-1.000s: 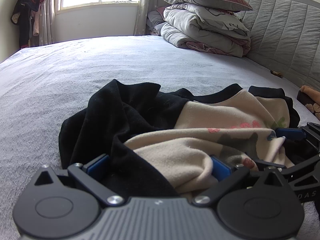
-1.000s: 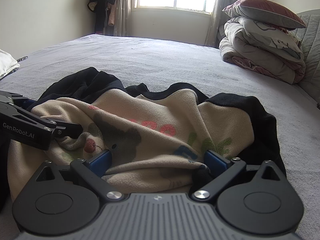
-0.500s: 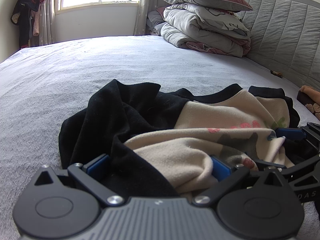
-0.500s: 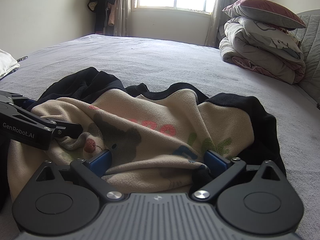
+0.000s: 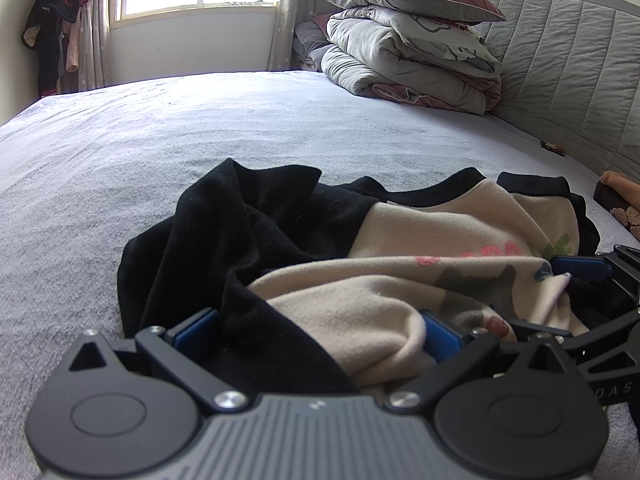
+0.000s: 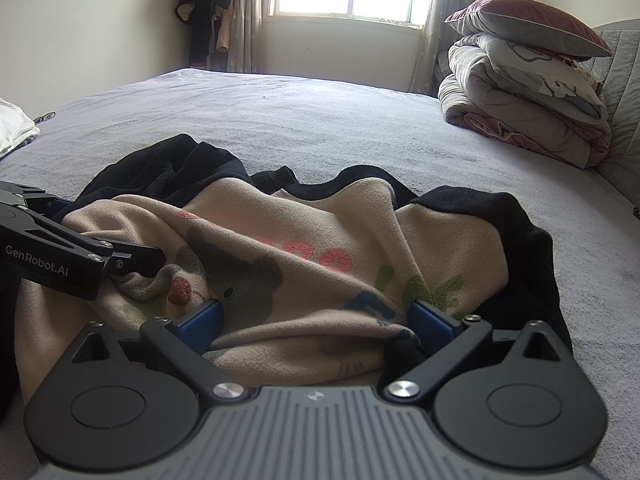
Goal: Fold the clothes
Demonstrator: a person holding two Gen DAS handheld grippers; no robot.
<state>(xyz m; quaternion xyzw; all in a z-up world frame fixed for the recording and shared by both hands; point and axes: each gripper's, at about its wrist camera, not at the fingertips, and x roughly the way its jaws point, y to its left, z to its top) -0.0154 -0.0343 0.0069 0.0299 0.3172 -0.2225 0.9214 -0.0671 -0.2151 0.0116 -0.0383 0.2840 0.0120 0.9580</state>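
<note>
A crumpled sweatshirt [image 5: 432, 236], cream with a printed front and black sleeves and trim, lies bunched on the grey bed sheet [image 5: 200, 140]. My left gripper [image 5: 316, 332] is open, its blue pads [image 5: 196, 330] wide apart with a black and cream fold lying between them. My right gripper [image 6: 316, 320] is also open, straddling the printed cream front [image 6: 320, 264] of the sweatshirt. Each gripper shows in the other's view: the right gripper [image 5: 560, 296] at the garment's right side, the left gripper [image 6: 96, 232] at its left side.
A stack of folded quilts with a pillow on top [image 5: 412, 40] sits at the head of the bed beside the padded headboard [image 5: 568, 80]. A soft toy [image 5: 624, 208] lies at the far right. Clothes hang in the corner by the window [image 6: 208, 12].
</note>
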